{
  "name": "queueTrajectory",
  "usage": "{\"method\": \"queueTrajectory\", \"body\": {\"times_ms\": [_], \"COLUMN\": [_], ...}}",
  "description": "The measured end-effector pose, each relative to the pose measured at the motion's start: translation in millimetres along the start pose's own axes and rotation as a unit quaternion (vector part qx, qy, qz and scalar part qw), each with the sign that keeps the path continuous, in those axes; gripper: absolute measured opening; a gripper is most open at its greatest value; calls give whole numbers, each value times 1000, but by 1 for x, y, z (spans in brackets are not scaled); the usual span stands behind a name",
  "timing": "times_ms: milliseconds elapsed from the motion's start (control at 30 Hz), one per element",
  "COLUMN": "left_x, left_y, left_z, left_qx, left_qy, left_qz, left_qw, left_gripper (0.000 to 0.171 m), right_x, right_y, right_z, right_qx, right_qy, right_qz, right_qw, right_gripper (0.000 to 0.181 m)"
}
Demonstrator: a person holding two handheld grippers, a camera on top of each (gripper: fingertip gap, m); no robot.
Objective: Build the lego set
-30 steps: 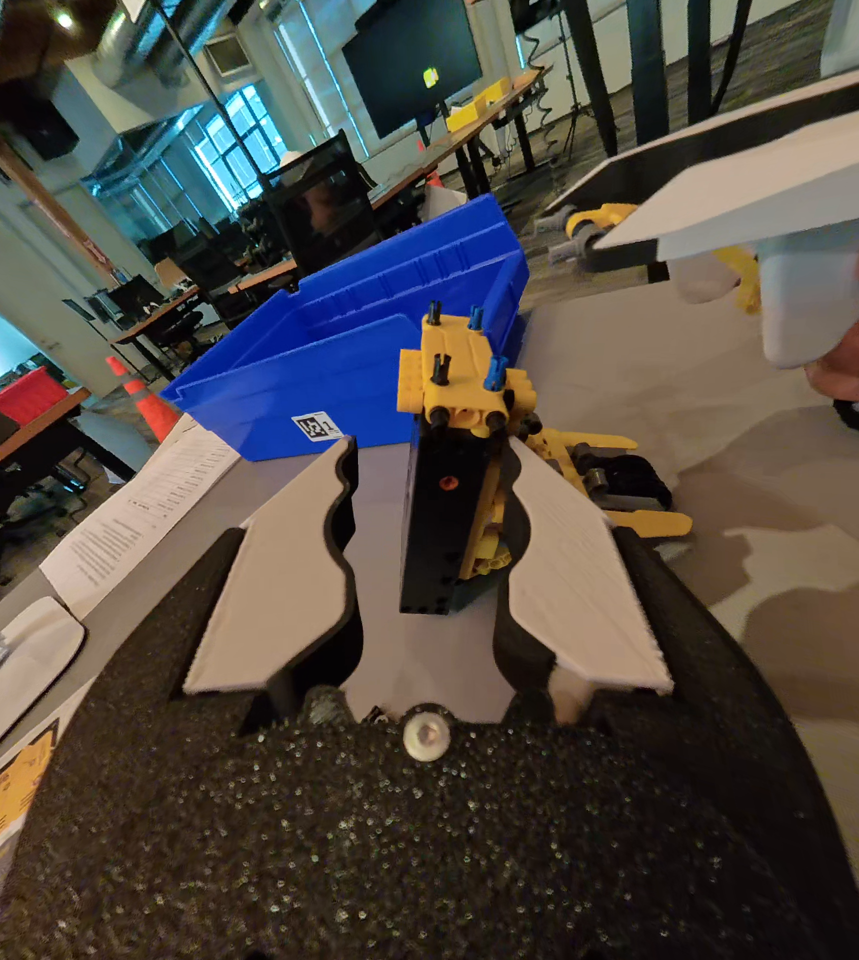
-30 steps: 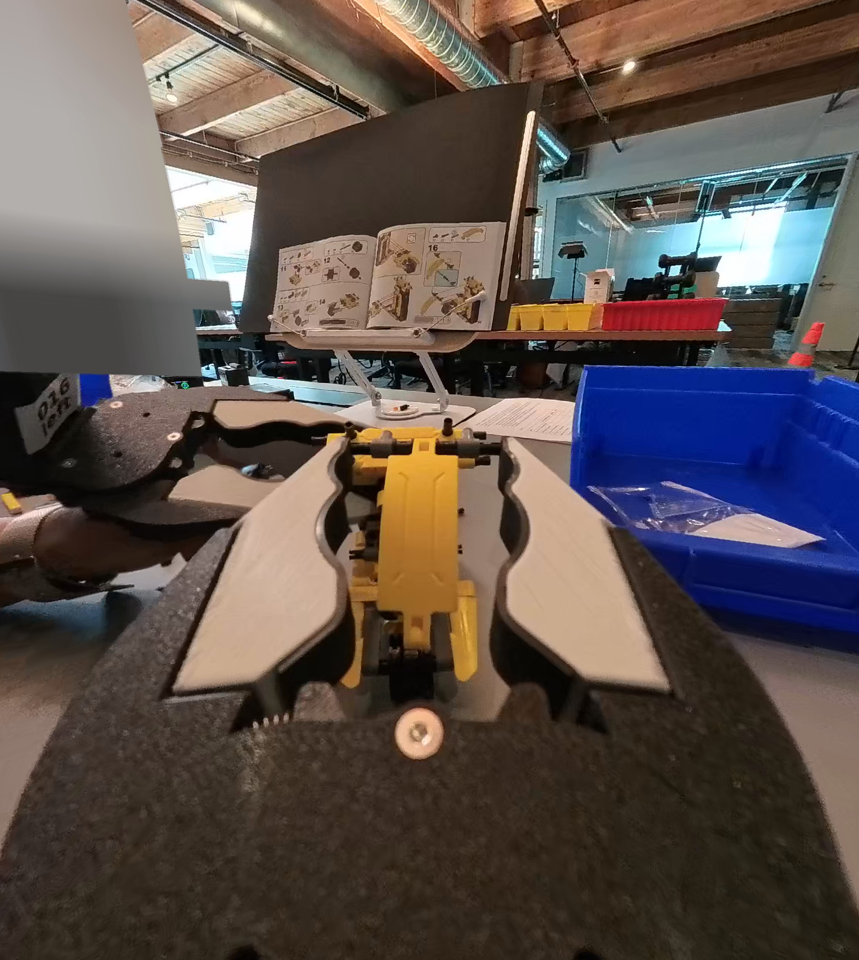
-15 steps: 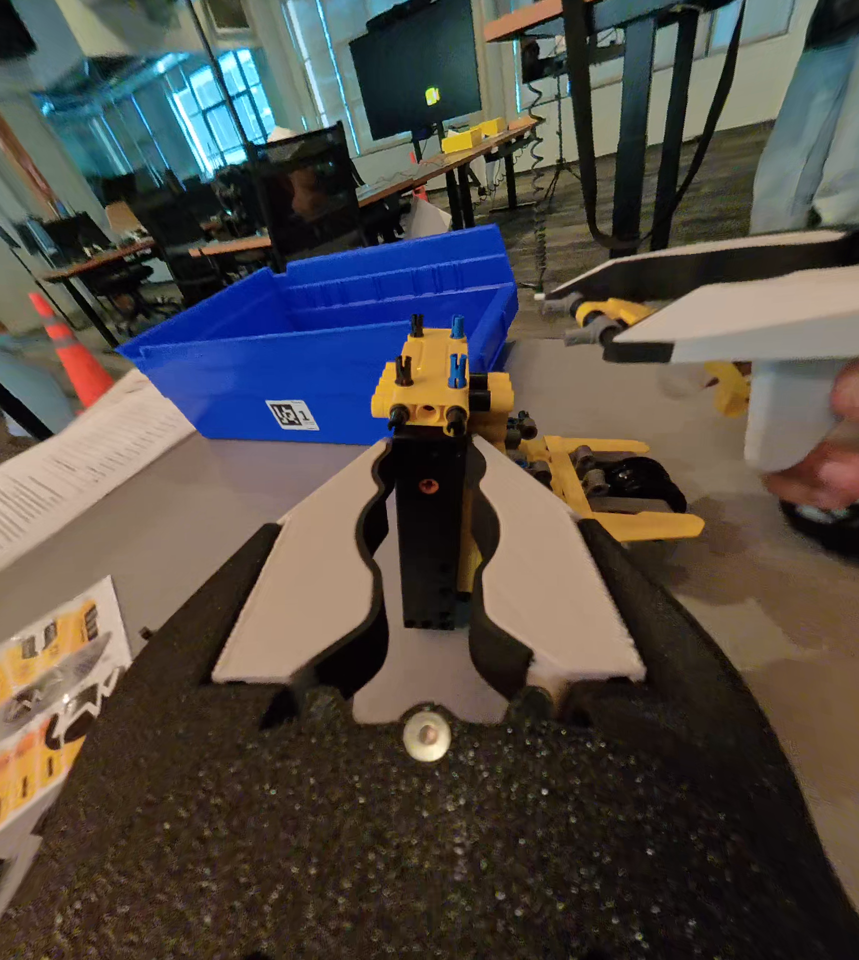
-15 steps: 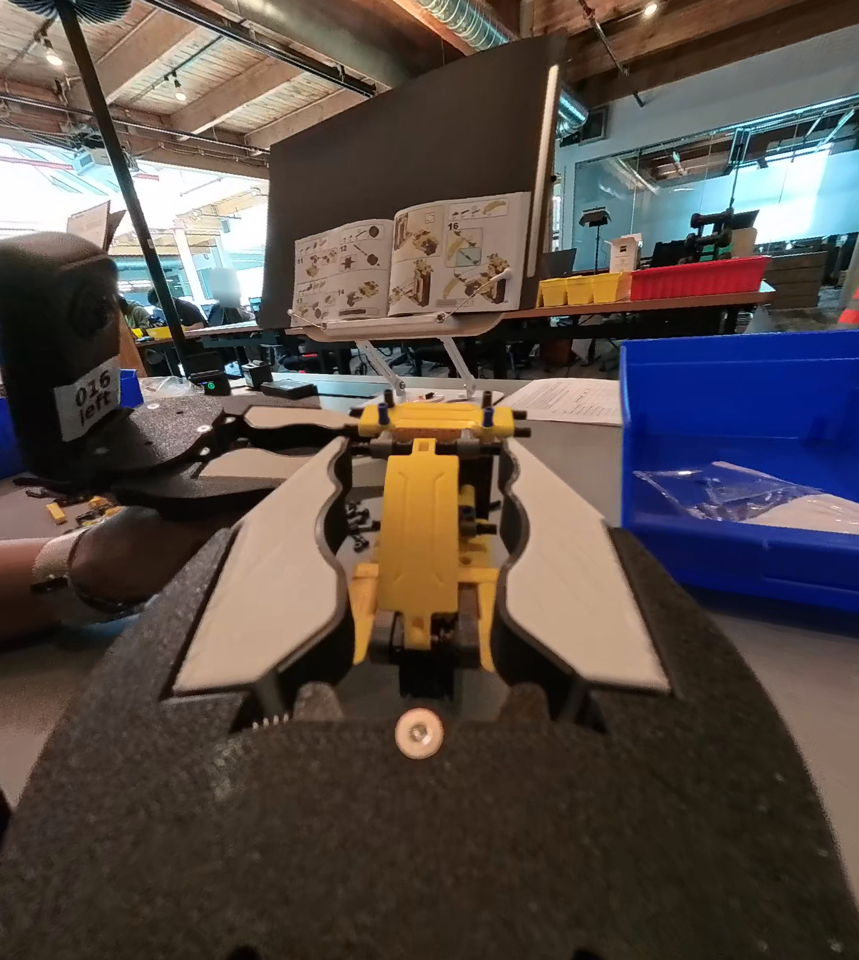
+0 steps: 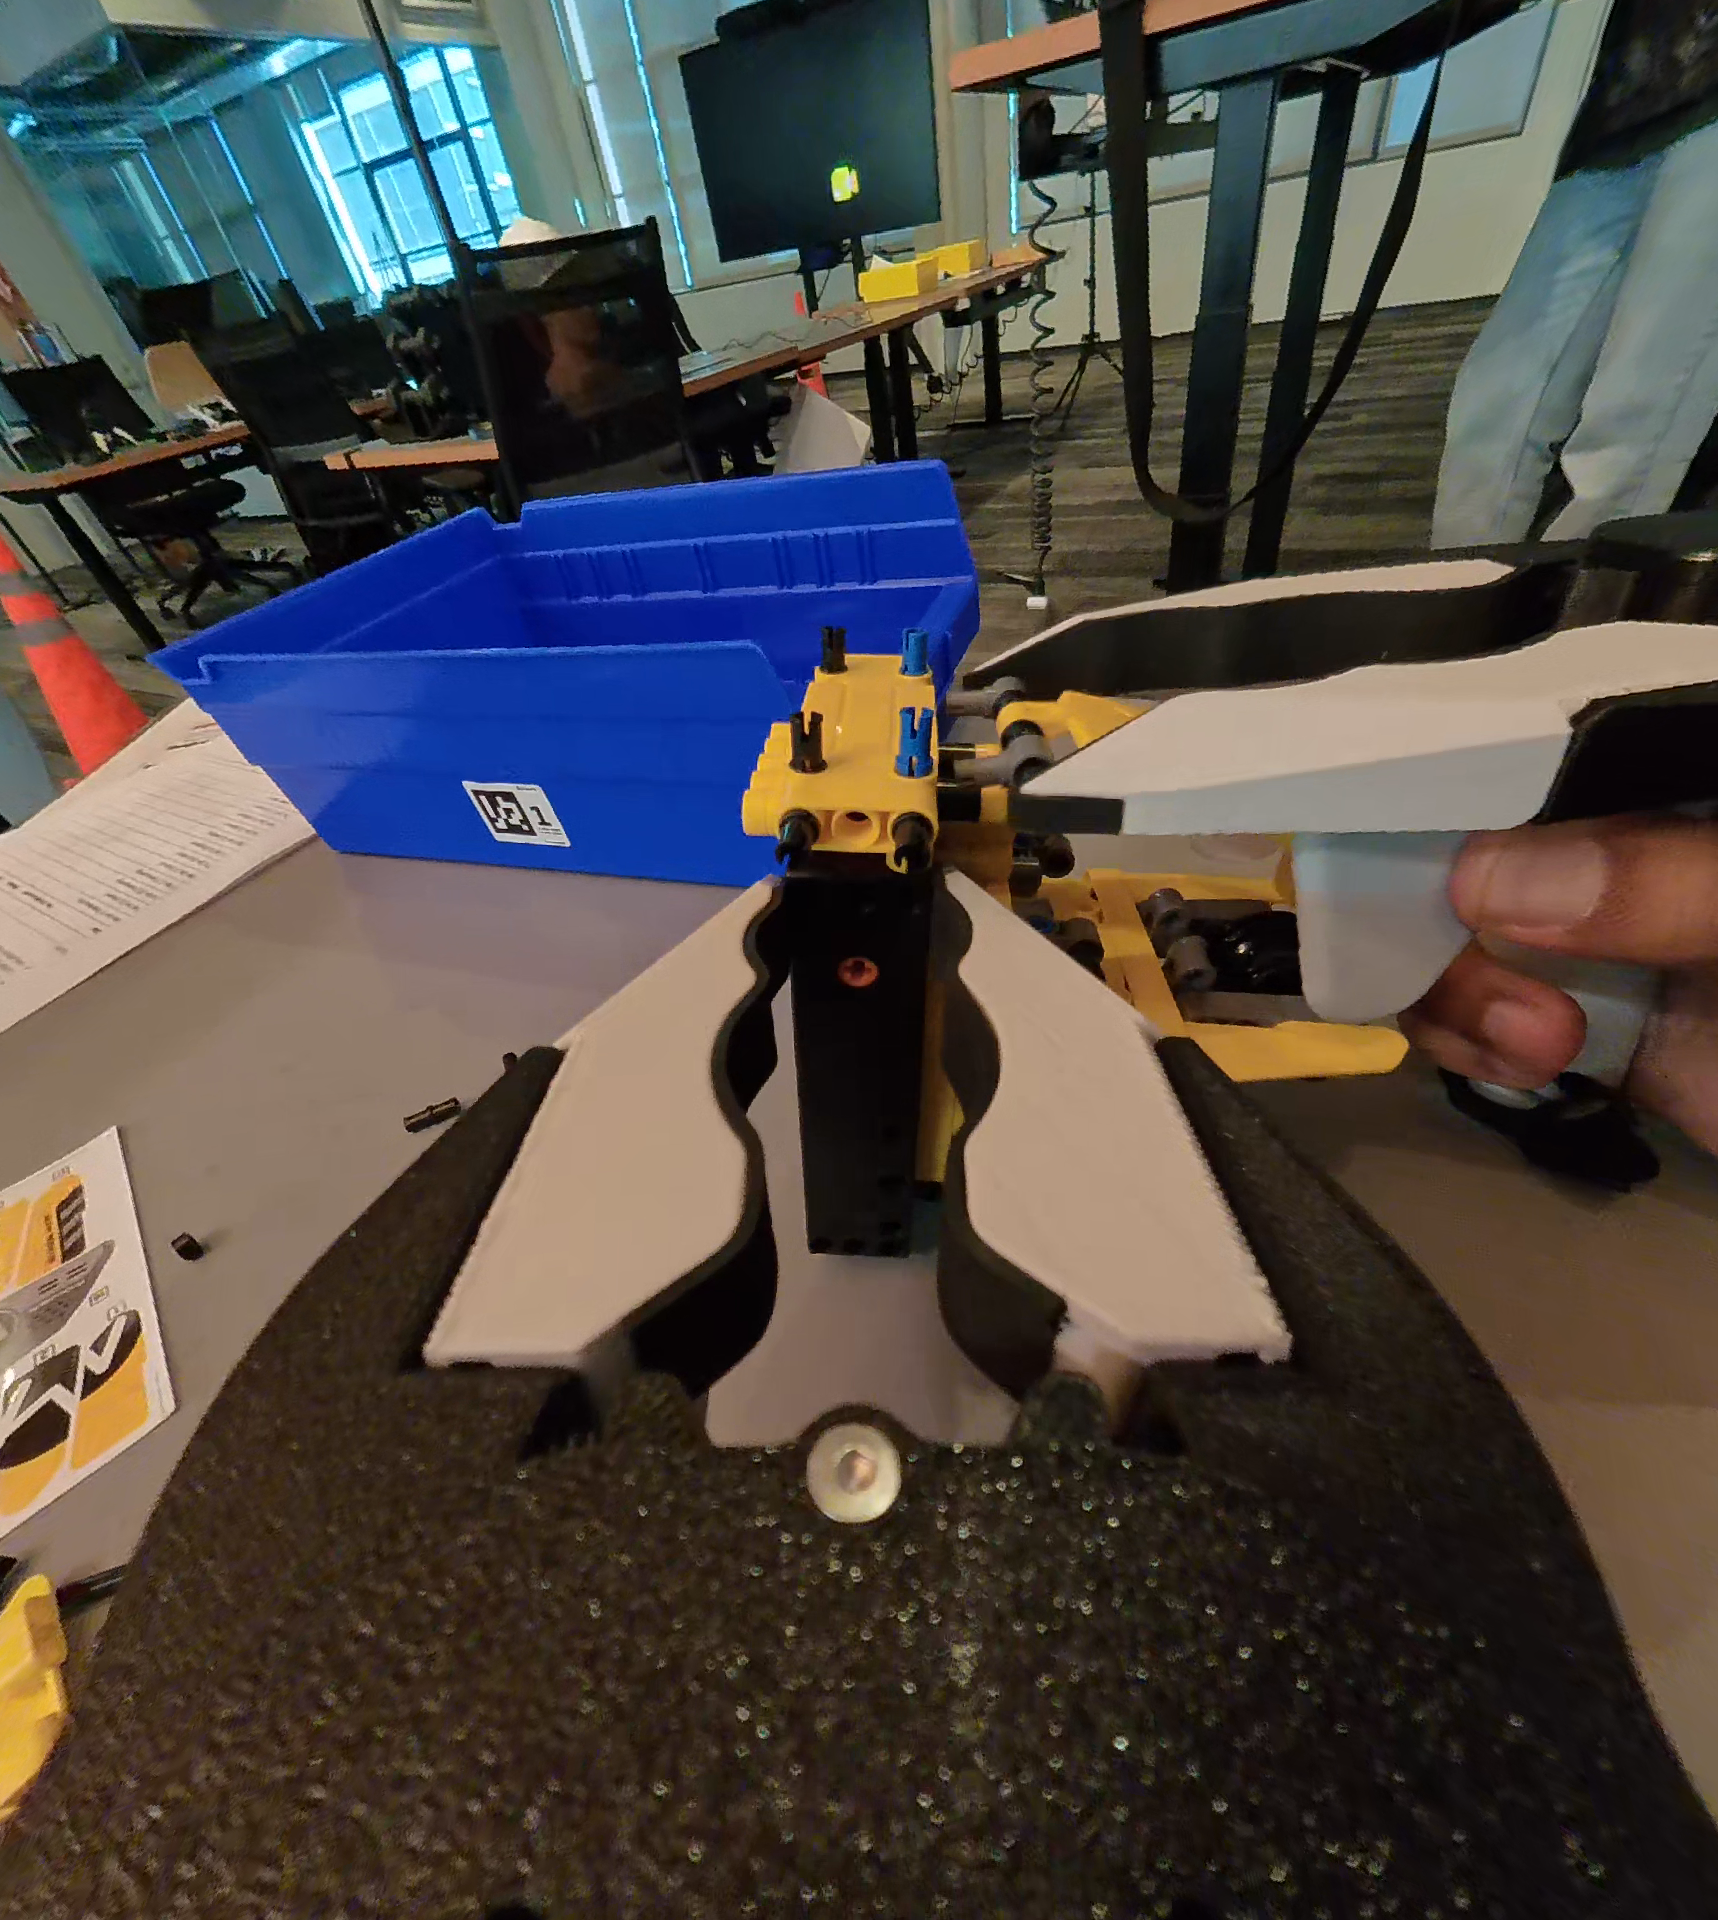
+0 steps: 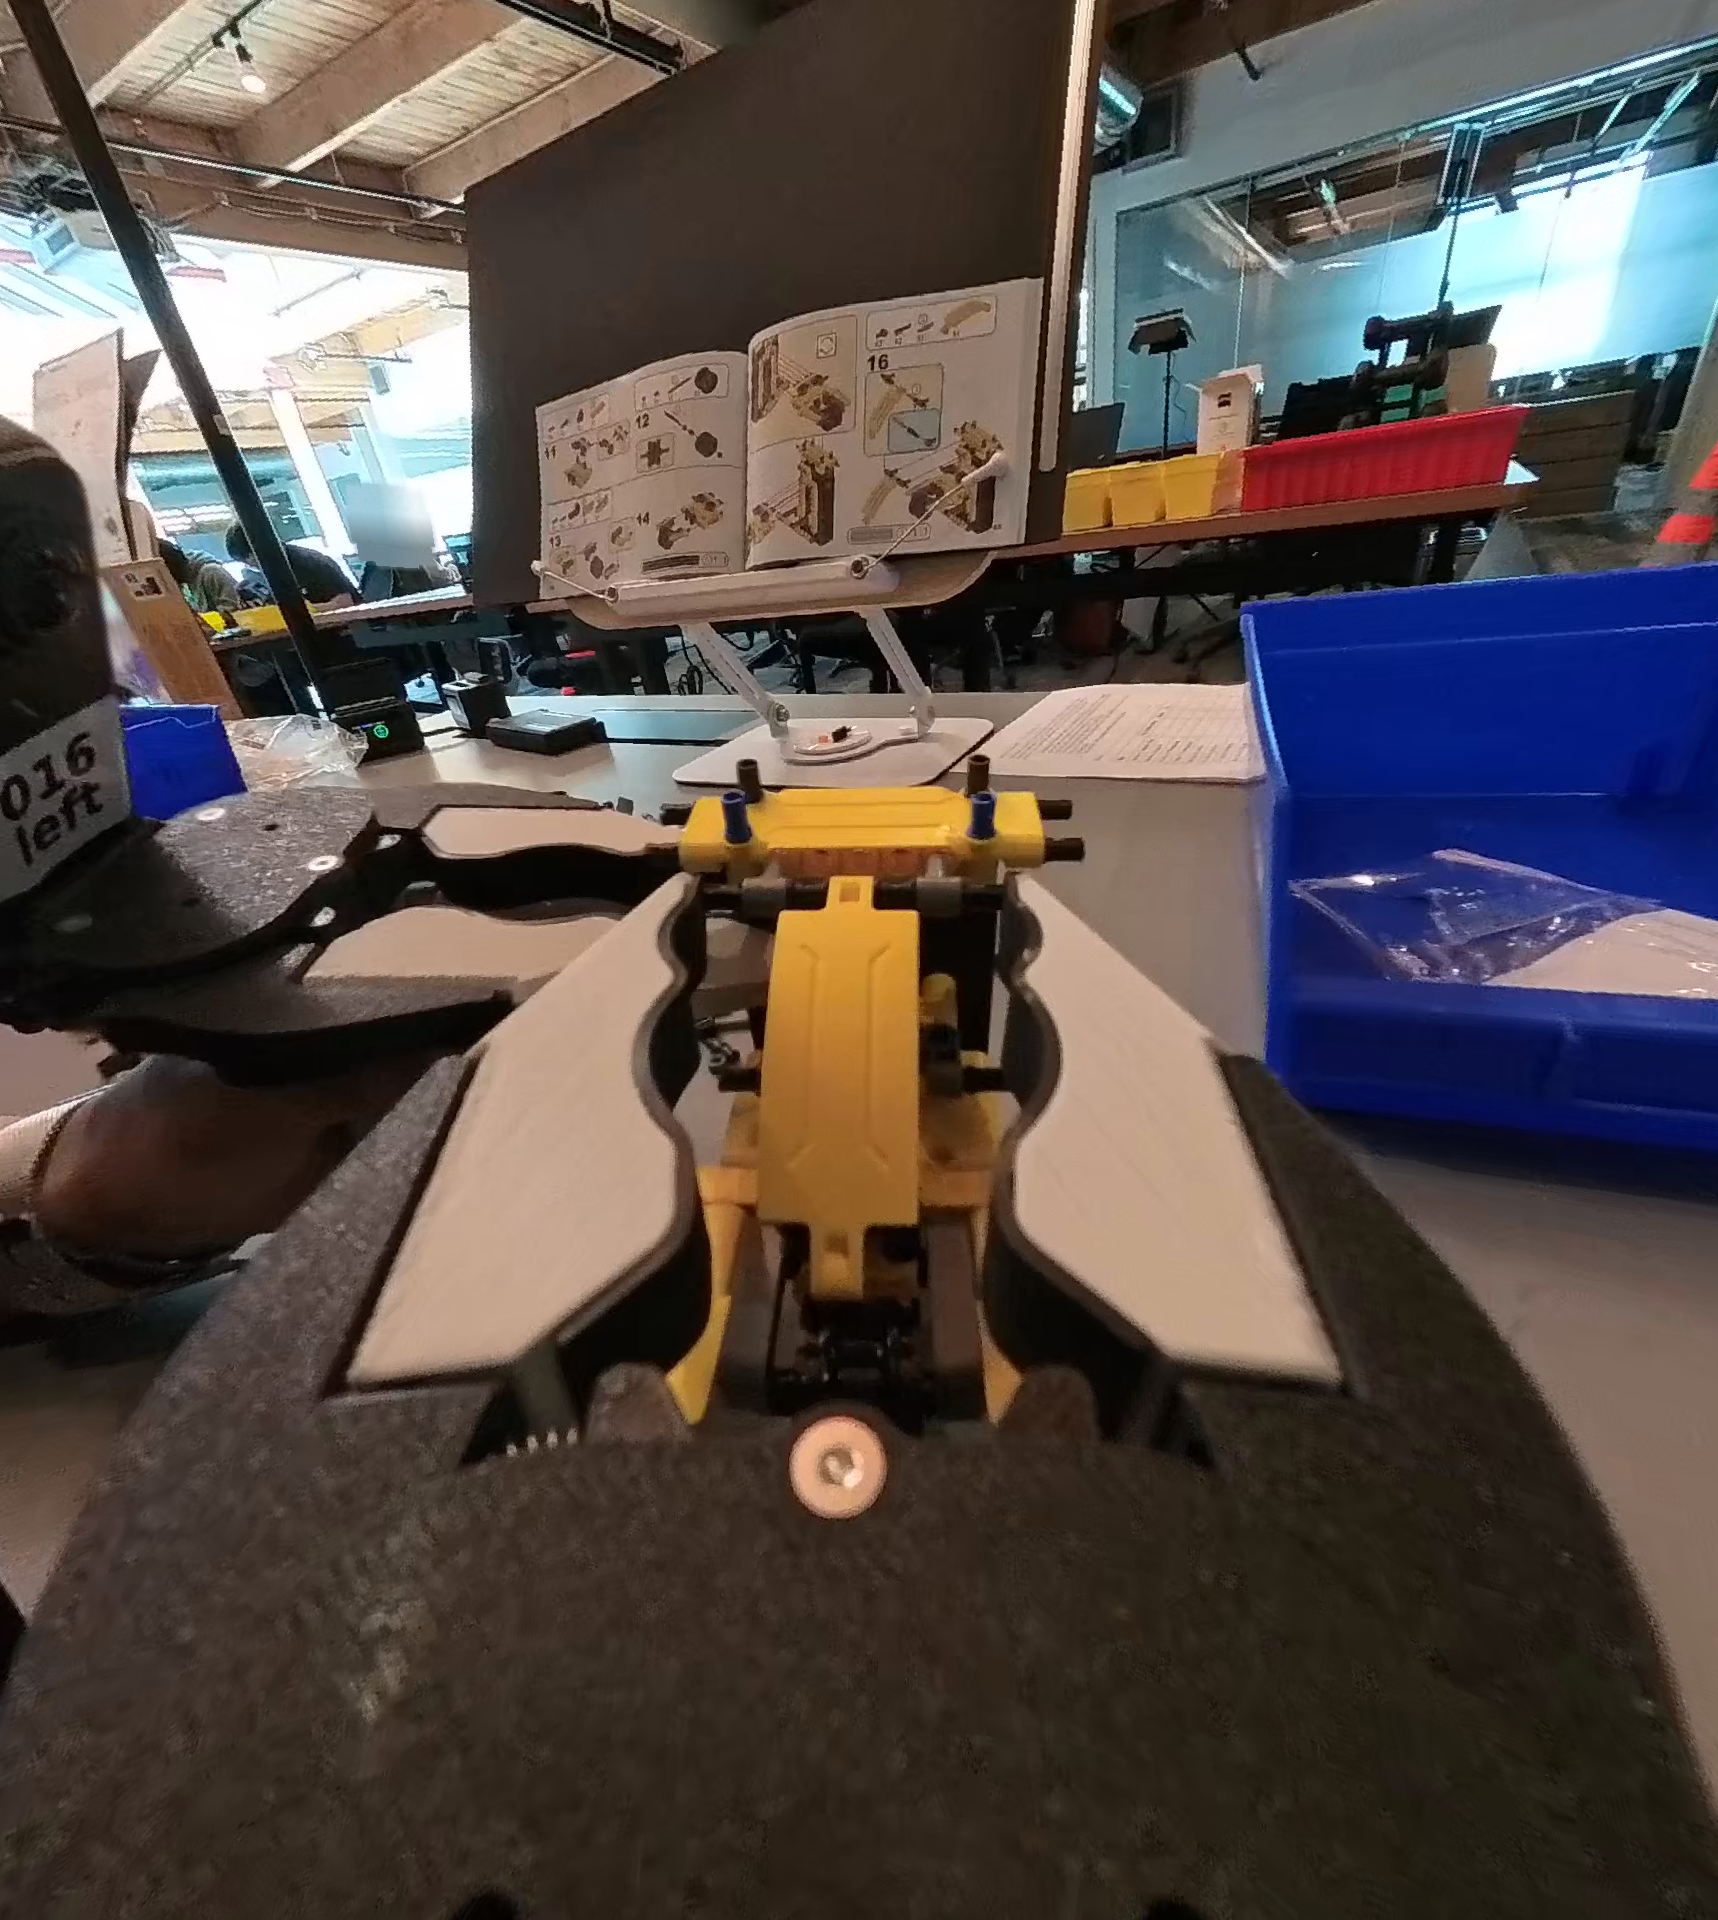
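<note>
A yellow and black brick model (image 5: pixel 850 758) stands on the grey table (image 5: pixel 335 1039). My left gripper (image 5: pixel 855 883) is shut on the model's upright black beam (image 5: pixel 860 1060), just below a yellow block with black and blue pins on top. My right gripper (image 5: pixel 1000 743) comes in from the right, held by a hand (image 5: pixel 1613 997), and its fingers close on the model's yellow frame. In the right wrist view the right gripper (image 6: pixel 850 883) is shut around the model's yellow panel (image 6: pixel 844 1039). The left gripper (image 6: pixel 647 873) reaches in from the left there.
A blue bin (image 5: pixel 564 727) stands behind the model; it holds a plastic bag (image 6: pixel 1509 925). An open instruction booklet (image 6: pixel 782 447) sits on a stand. A printed sheet (image 5: pixel 55 894), a sticker sheet (image 5: pixel 13 1340), a loose yellow part (image 5: pixel 24 1704) and black pins (image 5: pixel 429 1115) lie at the left. A person's legs (image 5: pixel 1613 291) show at the back right. My left and right fingertips are right by each other.
Both grippers keep their hold on the model. The left view has swung so the sticker sheet shows. The right gripper's fingers have come closer to the model's yellow top block.
</note>
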State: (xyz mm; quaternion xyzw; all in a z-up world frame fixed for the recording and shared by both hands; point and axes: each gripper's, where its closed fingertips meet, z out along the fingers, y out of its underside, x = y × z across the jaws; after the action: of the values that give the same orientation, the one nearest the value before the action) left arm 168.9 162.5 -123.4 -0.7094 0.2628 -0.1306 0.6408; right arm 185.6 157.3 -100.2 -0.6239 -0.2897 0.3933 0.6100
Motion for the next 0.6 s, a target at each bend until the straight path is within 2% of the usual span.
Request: {"method": "queueTrajectory", "body": {"times_ms": [600], "left_x": [3], "left_y": [0], "left_z": [-1], "left_qx": [5], "left_qy": [-4], "left_qz": [2], "left_qw": [1000], "left_gripper": [25], "right_x": [0], "right_y": [-1], "right_z": [1], "right_qx": [13], "right_qy": [5], "right_qz": [-4], "right_qw": [1000], "right_gripper": [56]}}
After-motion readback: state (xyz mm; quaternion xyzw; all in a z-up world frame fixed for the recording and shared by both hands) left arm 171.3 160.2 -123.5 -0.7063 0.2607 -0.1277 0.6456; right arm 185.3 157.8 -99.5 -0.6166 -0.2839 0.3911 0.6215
